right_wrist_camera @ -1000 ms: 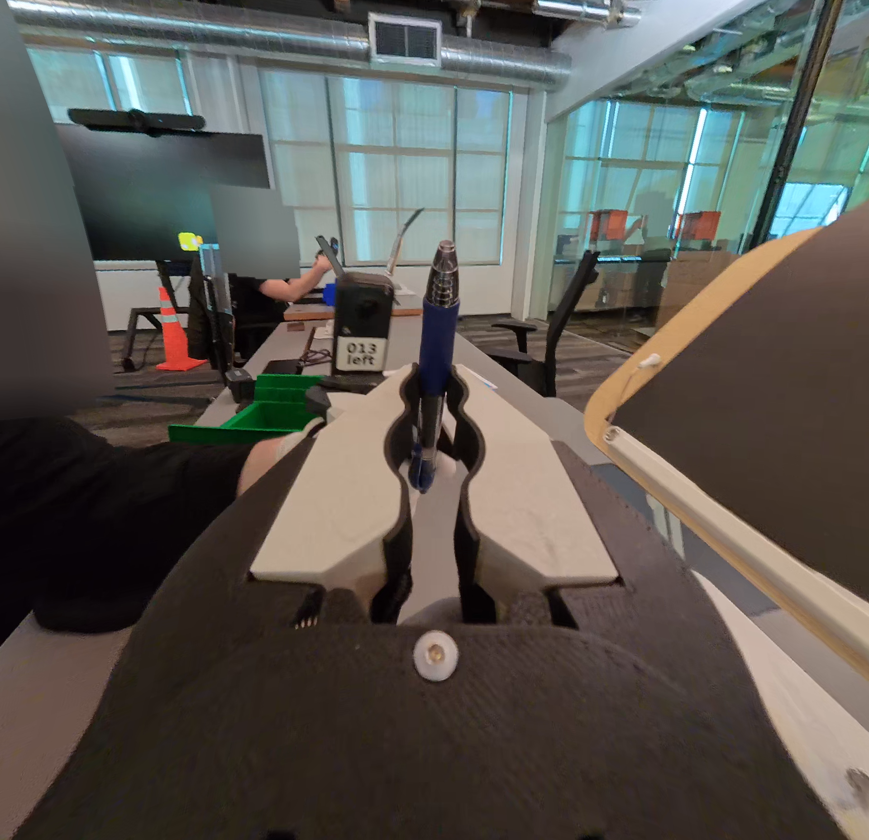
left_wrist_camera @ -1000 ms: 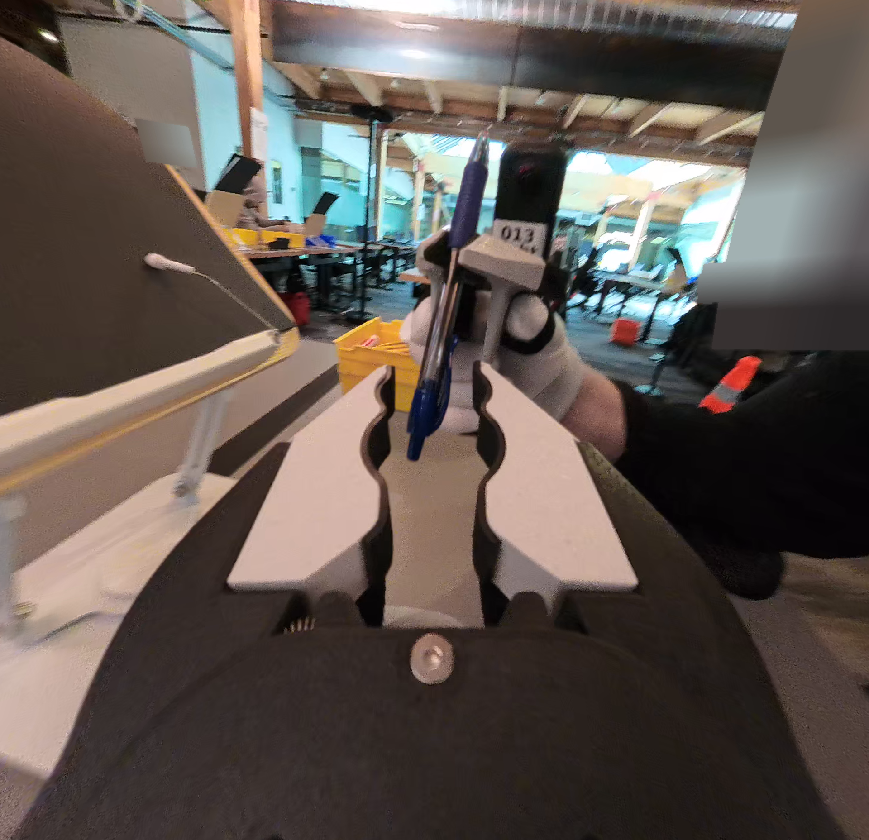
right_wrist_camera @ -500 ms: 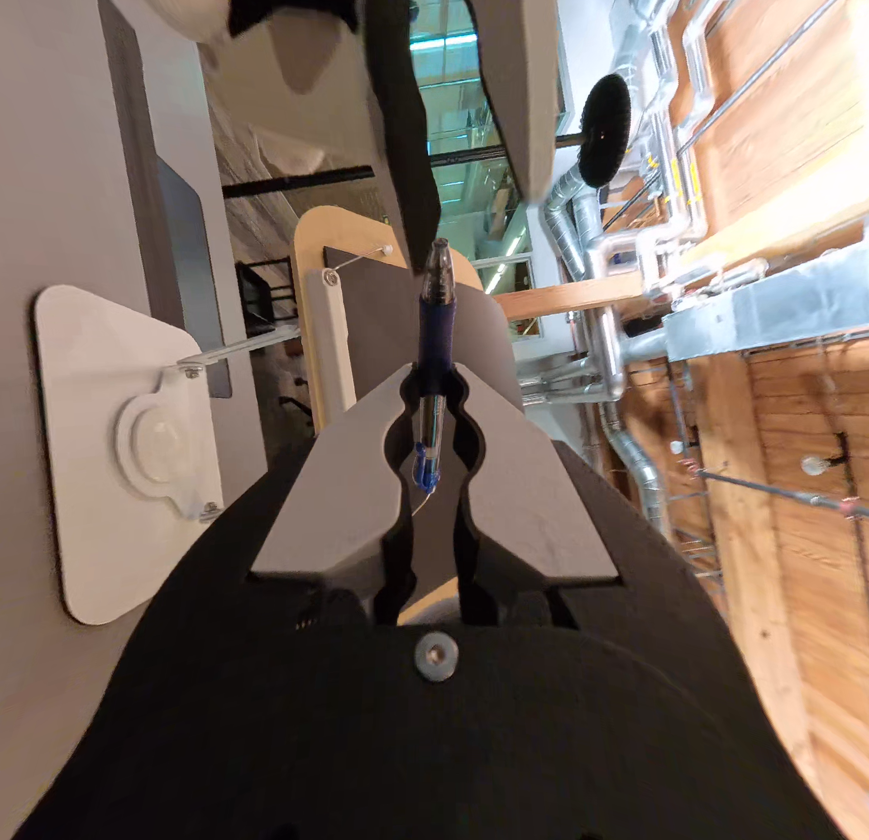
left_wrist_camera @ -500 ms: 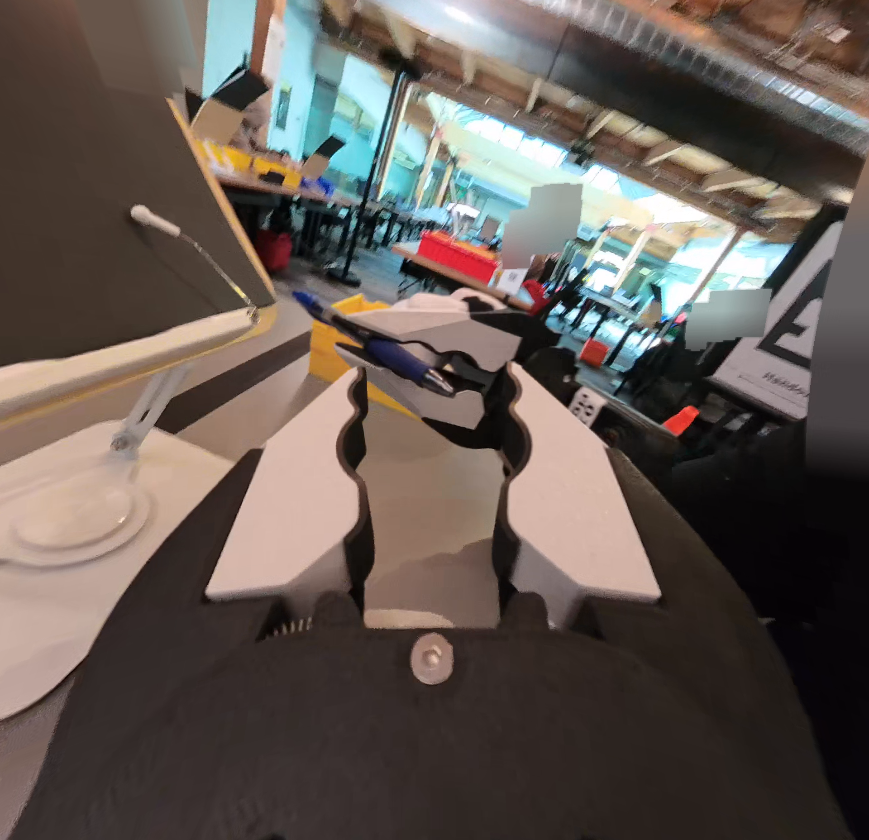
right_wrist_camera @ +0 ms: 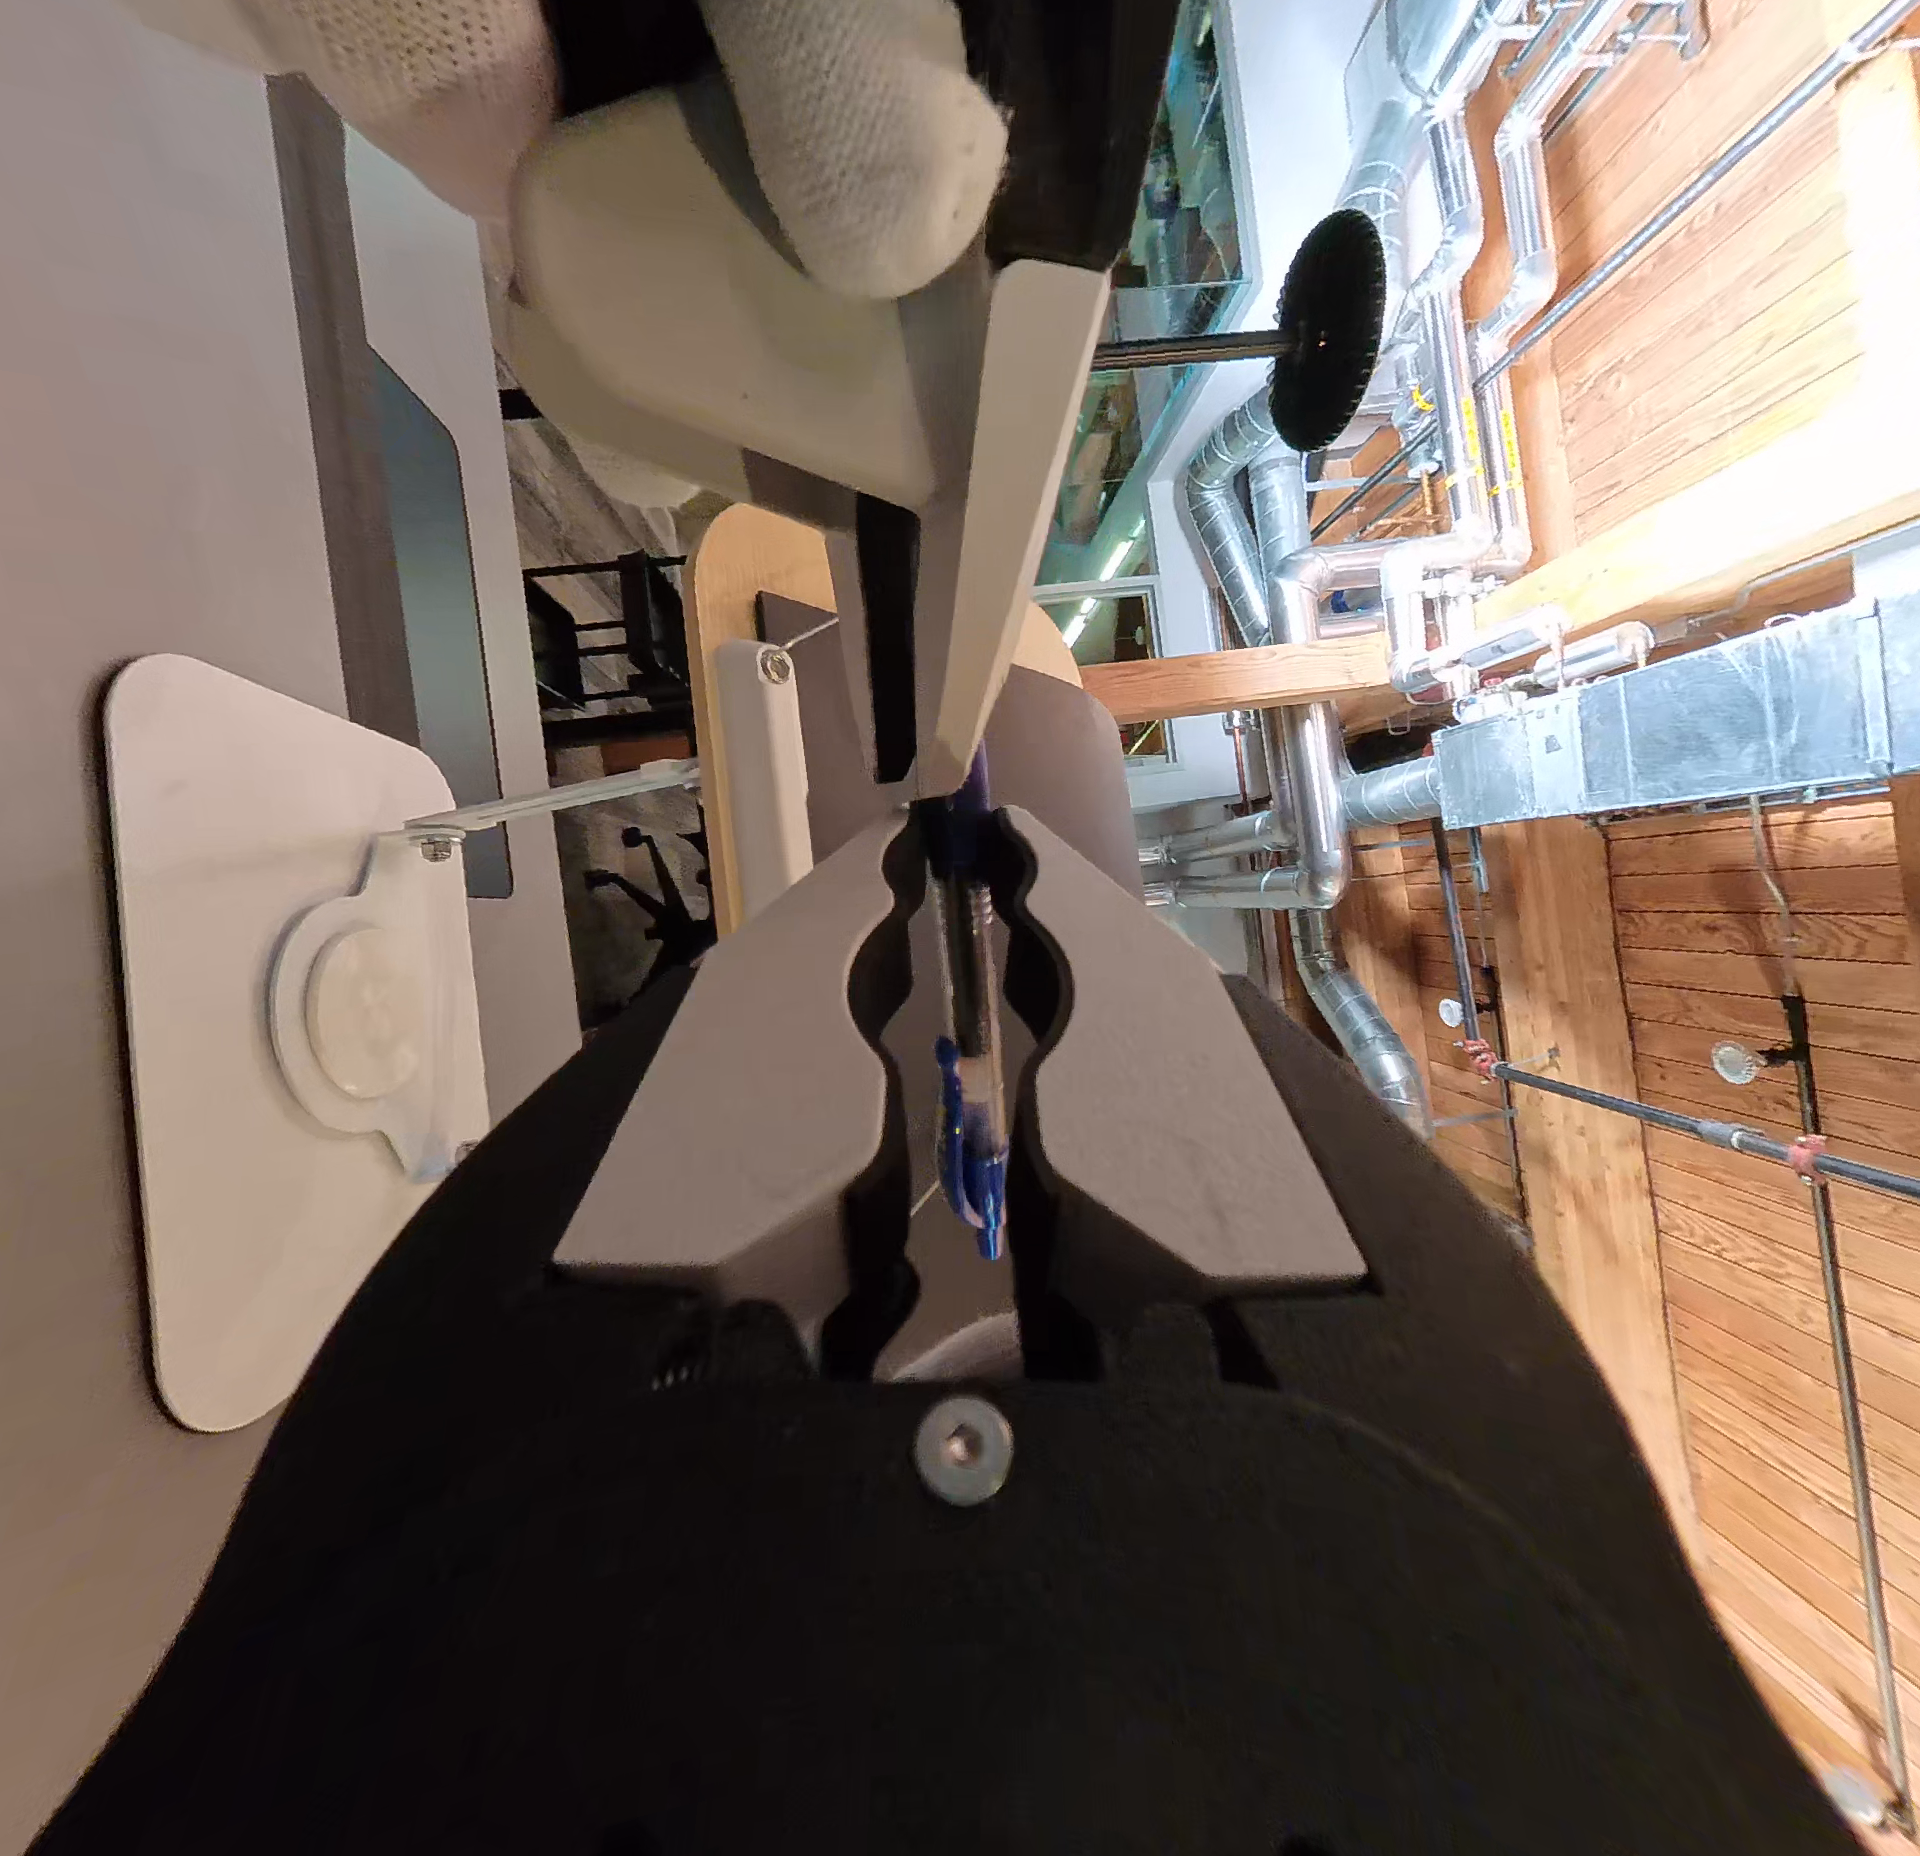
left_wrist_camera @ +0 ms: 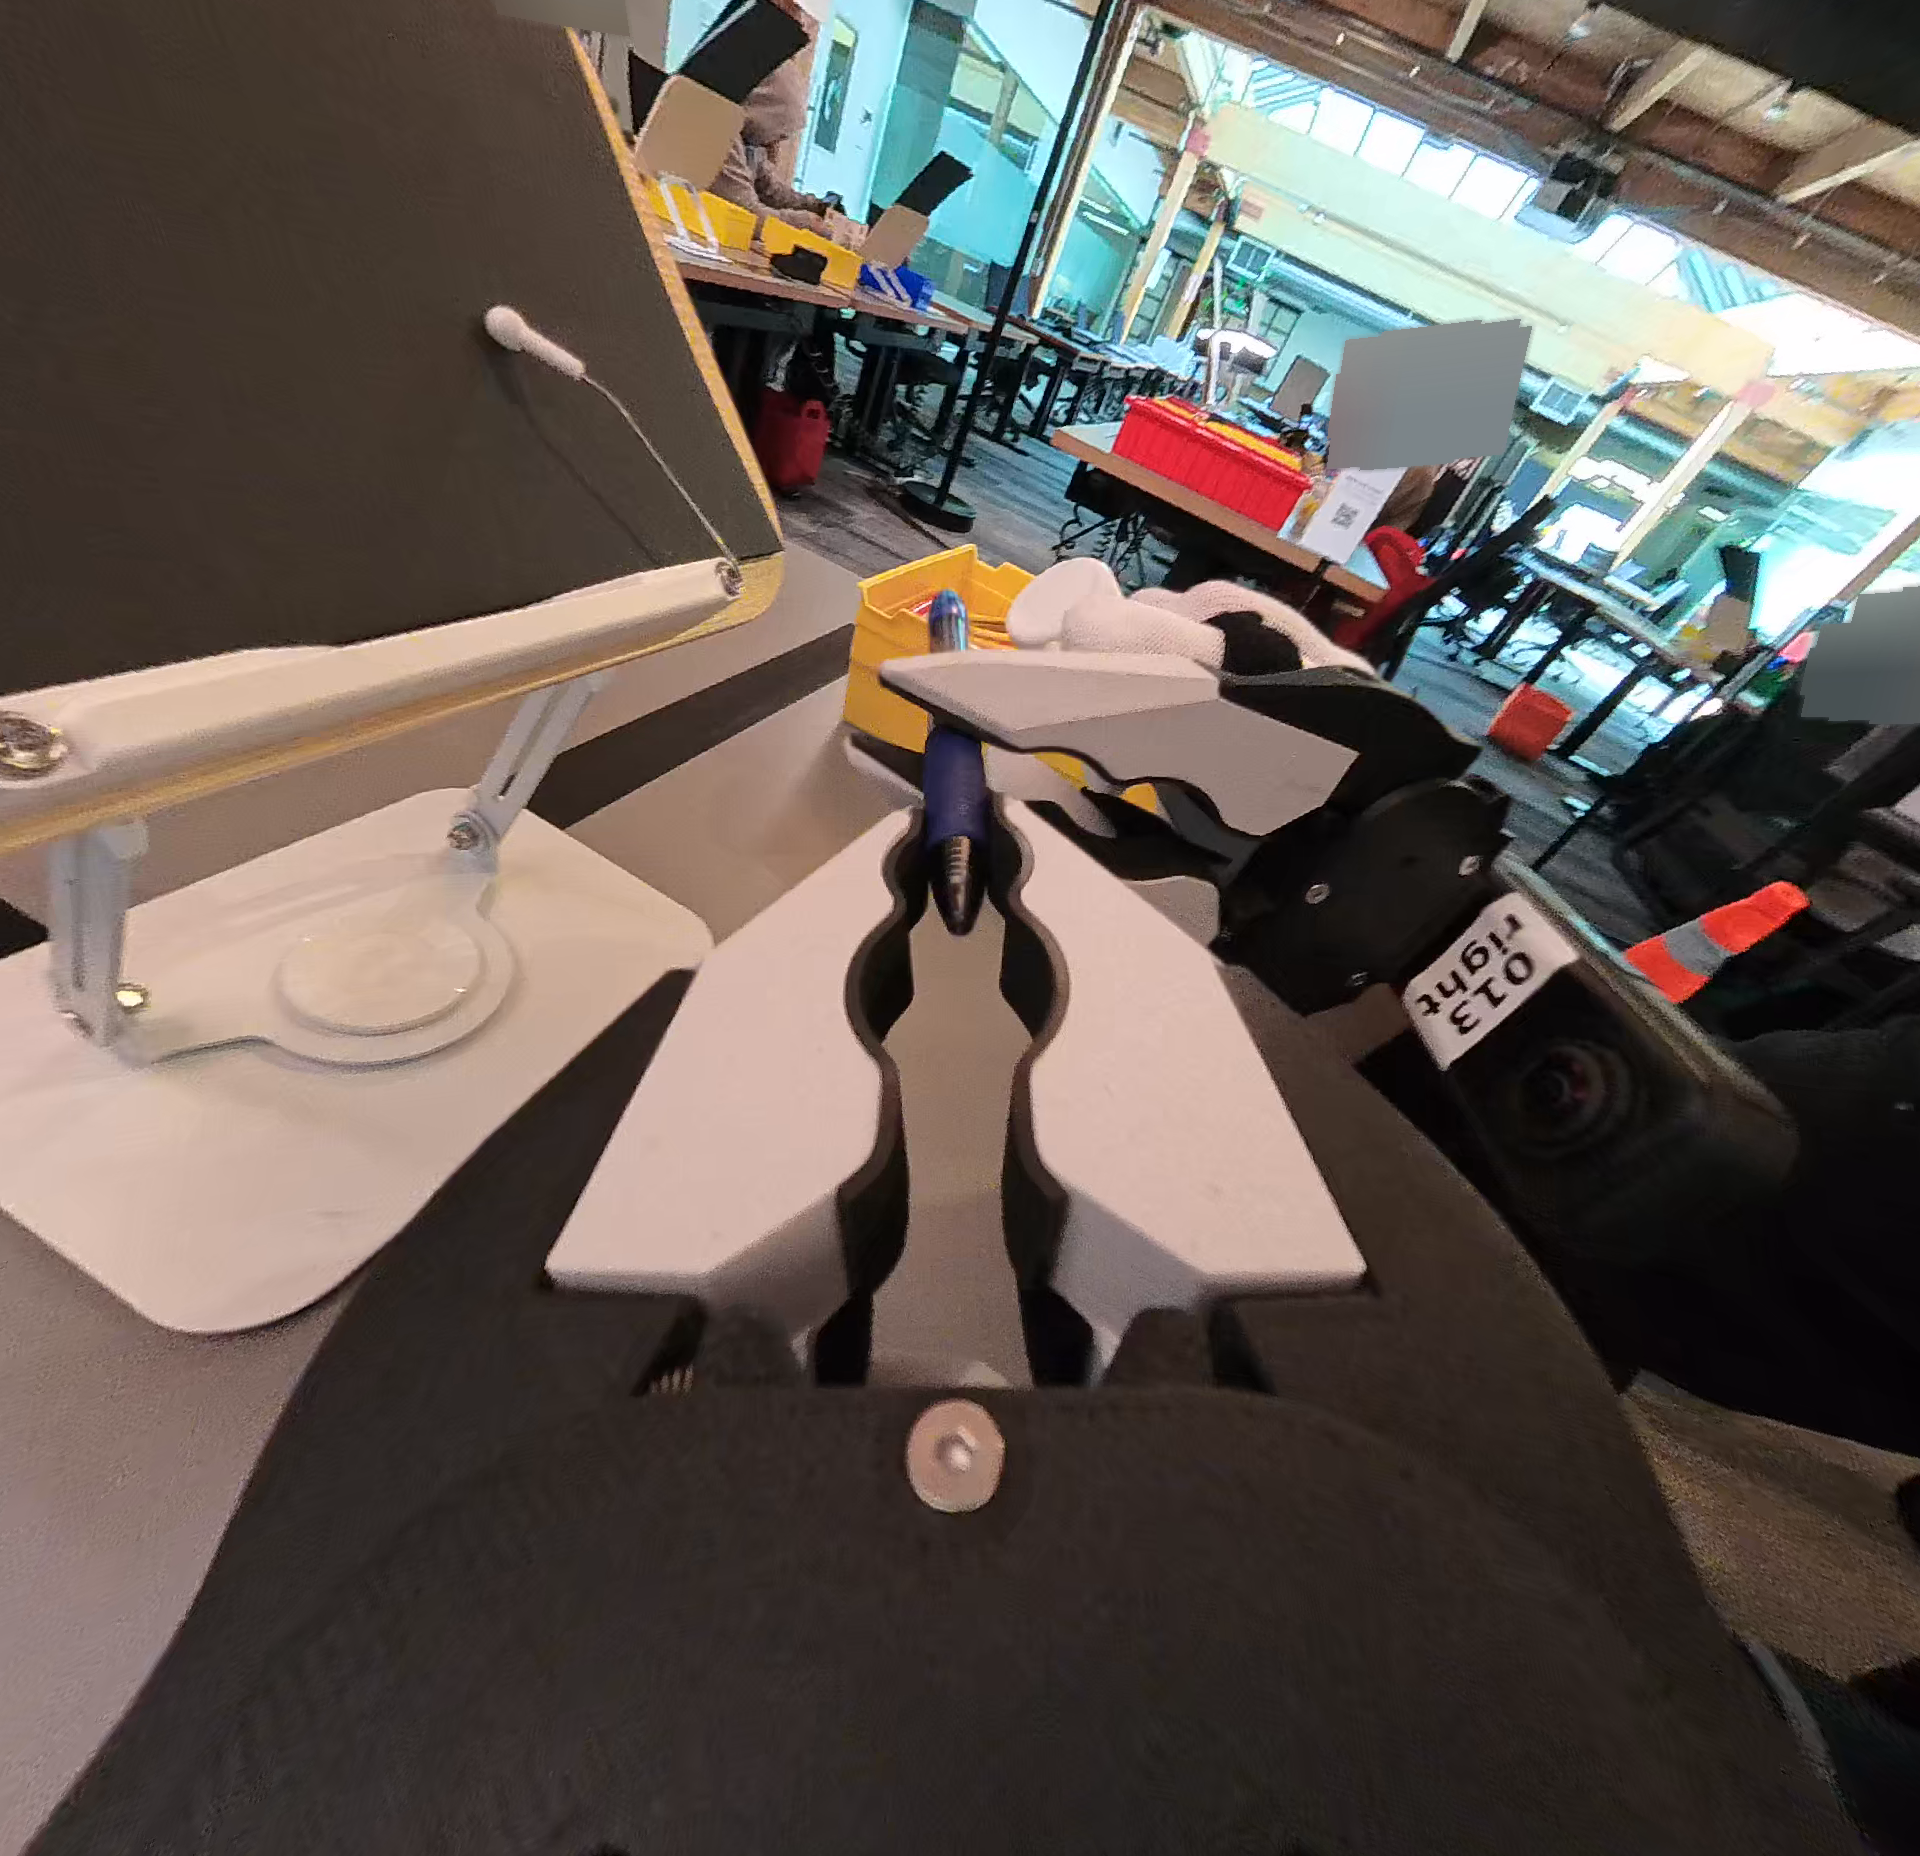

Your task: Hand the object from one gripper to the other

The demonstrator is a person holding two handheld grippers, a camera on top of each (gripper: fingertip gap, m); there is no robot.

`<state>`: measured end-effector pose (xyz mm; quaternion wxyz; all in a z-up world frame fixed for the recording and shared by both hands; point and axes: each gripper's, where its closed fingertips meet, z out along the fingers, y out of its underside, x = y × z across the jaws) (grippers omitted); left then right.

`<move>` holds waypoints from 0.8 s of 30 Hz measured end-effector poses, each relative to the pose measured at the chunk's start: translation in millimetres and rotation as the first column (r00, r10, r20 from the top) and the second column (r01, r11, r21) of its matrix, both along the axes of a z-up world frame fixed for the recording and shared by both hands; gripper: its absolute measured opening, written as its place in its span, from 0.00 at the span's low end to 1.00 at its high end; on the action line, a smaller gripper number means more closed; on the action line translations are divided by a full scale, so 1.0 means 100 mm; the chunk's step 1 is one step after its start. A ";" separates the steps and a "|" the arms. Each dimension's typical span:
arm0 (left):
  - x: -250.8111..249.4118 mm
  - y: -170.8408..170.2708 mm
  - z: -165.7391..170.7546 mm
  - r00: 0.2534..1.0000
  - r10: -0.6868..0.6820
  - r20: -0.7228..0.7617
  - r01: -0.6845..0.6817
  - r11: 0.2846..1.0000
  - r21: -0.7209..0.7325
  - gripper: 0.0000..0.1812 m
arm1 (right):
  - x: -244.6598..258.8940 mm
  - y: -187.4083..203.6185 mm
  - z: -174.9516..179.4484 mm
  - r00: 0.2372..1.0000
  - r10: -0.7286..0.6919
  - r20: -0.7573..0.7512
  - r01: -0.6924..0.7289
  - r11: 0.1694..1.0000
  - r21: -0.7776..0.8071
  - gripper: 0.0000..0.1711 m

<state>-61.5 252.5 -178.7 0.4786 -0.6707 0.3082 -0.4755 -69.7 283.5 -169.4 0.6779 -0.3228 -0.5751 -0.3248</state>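
Note:
A blue pen [left_wrist_camera: 953, 809] lies between both grippers. In the left wrist view my left gripper [left_wrist_camera: 954, 840] is closed around the pen's grip end, with its metal tip pointing toward the camera. The right gripper [left_wrist_camera: 920, 731] reaches in from the right, turned on its side, and clamps the pen farther along. In the right wrist view the pen [right_wrist_camera: 971, 975] runs between my right gripper's [right_wrist_camera: 958, 830] fingers, clip end toward the camera. The left gripper [right_wrist_camera: 930, 778] comes down from the top onto the pen's far end, held by a white-gloved hand [right_wrist_camera: 831, 144].
A dark tilted board on a white stand [left_wrist_camera: 312, 1079] is close on the left, on the grey table [left_wrist_camera: 727, 809]. A yellow bin [left_wrist_camera: 894, 611] is behind the pen. An orange cone [left_wrist_camera: 1714, 933] and office desks are far off. My two grippers' fingertips are within a few centimetres of each other.
The right gripper rolled on its side and brought the pen between the left fingers. The left jaws narrowed from wide open onto the pen. The pen sits deeper in the right gripper.

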 end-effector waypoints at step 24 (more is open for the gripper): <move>0.11 -0.29 0.00 0.832 0.307 -0.463 0.191 0.625 0.757 0.05 | 0.54 -0.65 -0.47 0.814 0.121 -0.568 -0.566 -0.056 -0.822 0.46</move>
